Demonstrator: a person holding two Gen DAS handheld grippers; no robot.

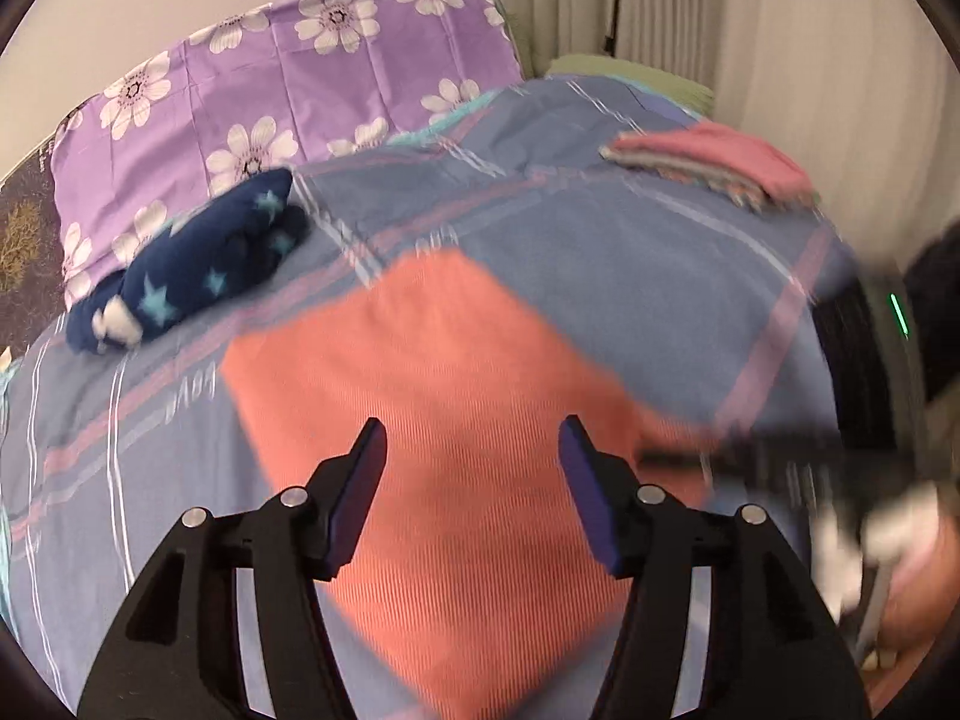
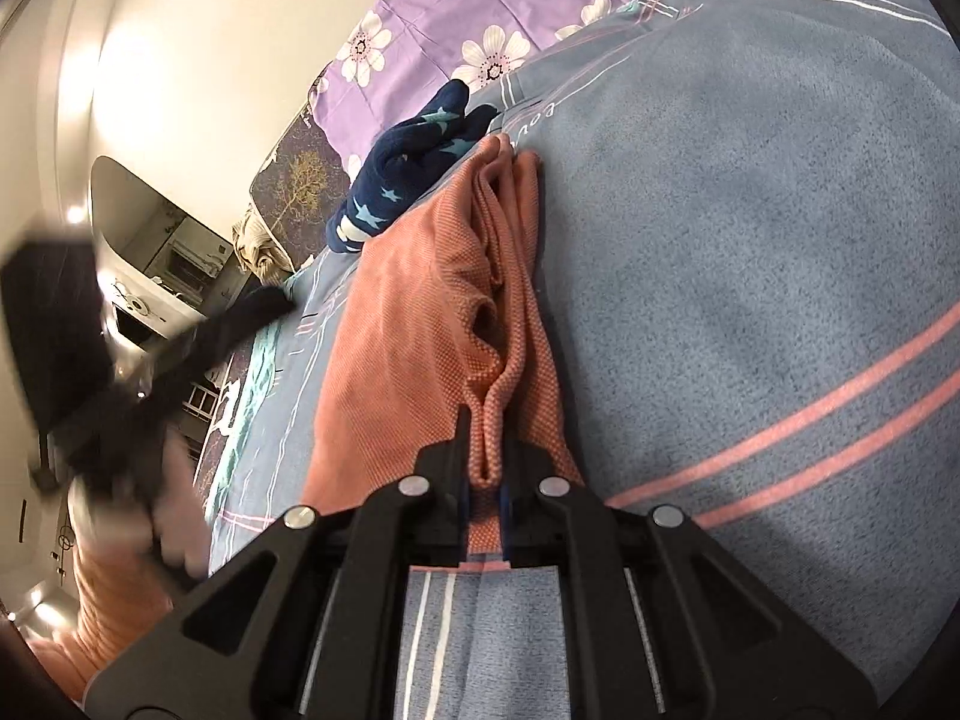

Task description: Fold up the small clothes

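A salmon-orange knit garment (image 1: 444,420) lies folded flat on the blue plaid bedspread (image 1: 600,276). My left gripper (image 1: 471,480) is open and empty, hovering just above the garment. In the right wrist view the same garment (image 2: 420,312) shows bunched layers along its right edge. My right gripper (image 2: 483,480) is shut on a fold of that edge at the near end. The left gripper (image 2: 180,360) appears blurred at the left of that view.
A navy garment with light-blue stars (image 1: 198,264) lies bunched at the back left, also in the right wrist view (image 2: 414,162). A stack of folded pink clothes (image 1: 714,162) sits at the back right. A purple flowered pillow (image 1: 288,84) lies against the wall.
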